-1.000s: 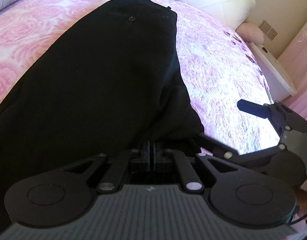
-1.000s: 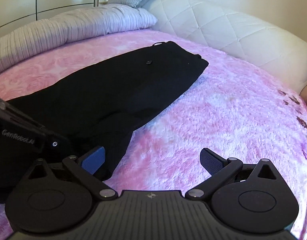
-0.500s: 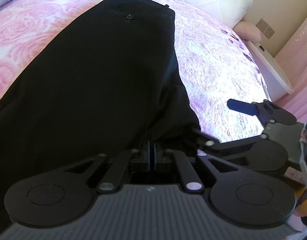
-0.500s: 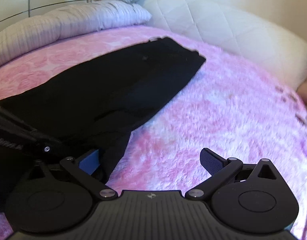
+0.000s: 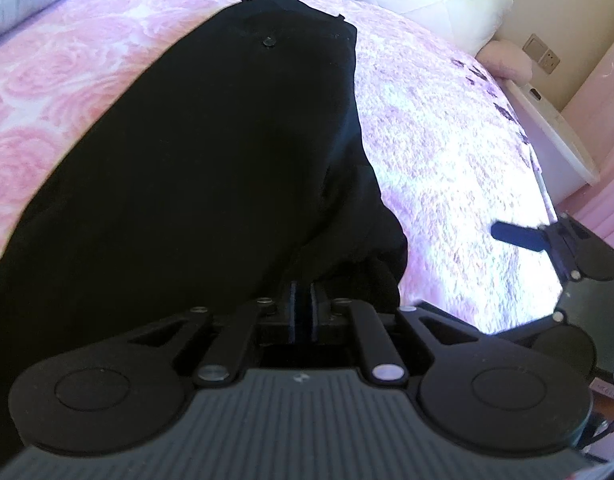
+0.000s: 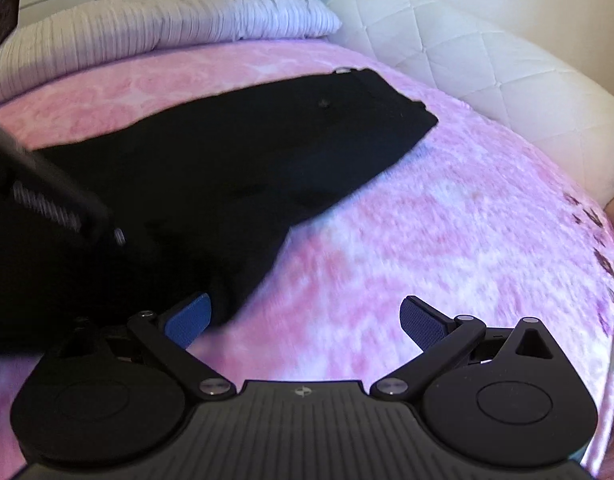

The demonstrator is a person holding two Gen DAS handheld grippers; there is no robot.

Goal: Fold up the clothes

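Black trousers (image 5: 195, 184) lie across our pink rose-patterned plush blanket (image 6: 447, 240); our left gripper (image 5: 302, 300) pinches their hem, jaws easing apart, while our right gripper (image 6: 303, 320) gapes empty.

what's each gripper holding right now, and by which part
Left gripper, jaws easing open, pinches the black trousers at their near leg end. Right gripper holds nothing.

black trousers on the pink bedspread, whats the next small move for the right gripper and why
Probably shift the right gripper sideways over the black trousers hem and close: its jaws stand open over bare pink bedspread, only one pad at the cloth's edge, while the left gripper is opening slightly with cloth bunched at it.
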